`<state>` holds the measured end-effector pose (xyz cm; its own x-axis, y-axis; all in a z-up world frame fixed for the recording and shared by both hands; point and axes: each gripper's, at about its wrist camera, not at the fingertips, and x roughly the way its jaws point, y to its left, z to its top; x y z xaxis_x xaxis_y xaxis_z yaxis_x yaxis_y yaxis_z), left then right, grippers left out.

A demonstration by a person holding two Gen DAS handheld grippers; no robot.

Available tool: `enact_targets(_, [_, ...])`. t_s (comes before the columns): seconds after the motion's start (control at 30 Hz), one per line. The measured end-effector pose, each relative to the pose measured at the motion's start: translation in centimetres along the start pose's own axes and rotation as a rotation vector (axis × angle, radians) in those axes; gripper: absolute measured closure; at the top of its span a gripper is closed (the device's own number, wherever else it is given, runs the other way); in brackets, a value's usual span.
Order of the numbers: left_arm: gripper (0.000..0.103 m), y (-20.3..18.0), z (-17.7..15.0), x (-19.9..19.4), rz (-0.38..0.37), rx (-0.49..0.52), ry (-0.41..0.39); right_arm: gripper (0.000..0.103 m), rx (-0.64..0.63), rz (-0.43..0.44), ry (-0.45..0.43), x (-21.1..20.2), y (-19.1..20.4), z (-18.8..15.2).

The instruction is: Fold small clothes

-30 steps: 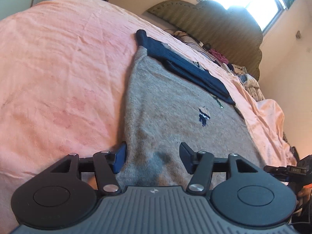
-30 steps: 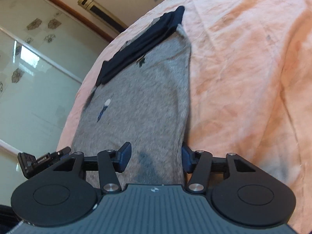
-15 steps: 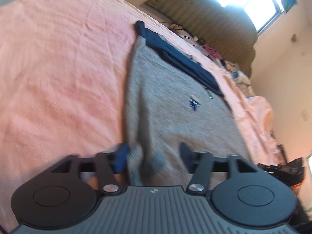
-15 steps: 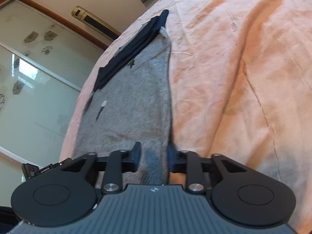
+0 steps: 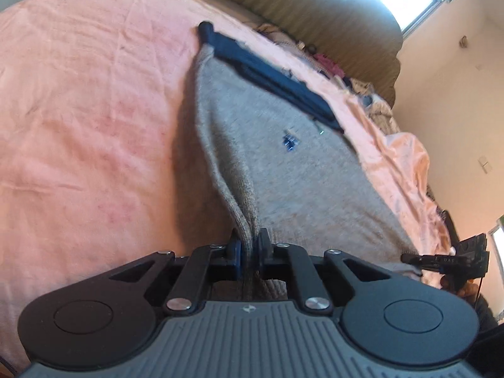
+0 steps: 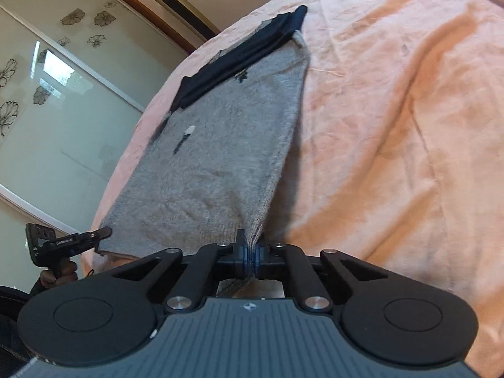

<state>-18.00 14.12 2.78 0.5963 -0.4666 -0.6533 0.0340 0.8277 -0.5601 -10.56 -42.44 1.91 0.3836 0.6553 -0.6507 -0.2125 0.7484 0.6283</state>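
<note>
Fuzzy grey knit sweater (image 5: 283, 170) with a smooth navy cloth band (image 5: 271, 78); wrinkled matt pink sheet (image 5: 88, 100); matt black plastic claw (image 5: 249, 249).

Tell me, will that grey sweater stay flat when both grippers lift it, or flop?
Probably flop: the grey sweater already bunches into a soft ridge at the left gripper. It likely sags between grips, since the right gripper pinches only one corner. The fuzzy knit seems unlikely to slip.

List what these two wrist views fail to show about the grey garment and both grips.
- Grey knitted garment: near hem hidden behind the left claw body, left wrist view.
- Its small dark motif: blurred, unreadable.
- Fabric beneath the navy folded band: covered, right wrist view.
- Right claw: grip depth hidden.
</note>
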Motion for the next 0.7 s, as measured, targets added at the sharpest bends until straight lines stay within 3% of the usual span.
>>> enact_targets(0.03, [0.094, 0.7, -0.4, 0.7, 0.025, -0.019, 0.028, 0.093, 0.023, -0.001, 0.024, 0.7, -0.8, -0.3])
enact_targets(0.13, [0.091, 1.6, -0.8, 0.5, -0.012, -0.064, 0.008, 0.095, 0.078, 0.063, 0.001, 1.3, -1.5, -1.0])
enact_targets(0.17, [0.086, 1.8, -0.8, 0.2, -0.028, -0.091, 0.009, 0.088, 0.086, 0.075, -0.008, 1.2, -1.5, -1.2])
enact_targets(0.23, [0.067, 2.3, -0.9, -0.3, -0.07, -0.149, 0.026, 0.069, 0.1, 0.111, -0.017, 0.6, -1.2, -1.6])
enact_targets(0.3, [0.033, 2.5, -0.9, -0.9, -0.112, -0.182, 0.027, 0.042, 0.123, 0.14, -0.032, -0.2, -1.1, -1.8])
enact_targets(0.37, [0.02, 2.2, -0.9, -0.7, -0.138, -0.195, 0.02, 0.036, 0.154, 0.164, -0.026, -0.1, -1.1, -2.1])
enact_targets(0.57, [0.021, 0.6, 0.6, 2.1, -0.137, -0.187, 0.003, 0.036, 0.212, 0.228, -0.006, 3.0, -0.6, -0.2])
enact_targets(0.6, [0.028, 0.0, 1.3, 2.2, -0.096, -0.162, -0.001, 0.038, 0.204, 0.198, -0.007, 3.2, -0.1, 0.4])
enact_targets(0.67, [0.029, -1.1, 2.7, 1.7, 0.022, -0.071, -0.024, 0.041, 0.151, 0.059, -0.025, 2.5, 0.9, 1.9])
enact_targets(0.7, [0.029, -1.7, 3.5, 1.1, 0.159, 0.002, -0.065, 0.041, 0.115, -0.049, -0.062, 1.7, 1.3, 2.8])
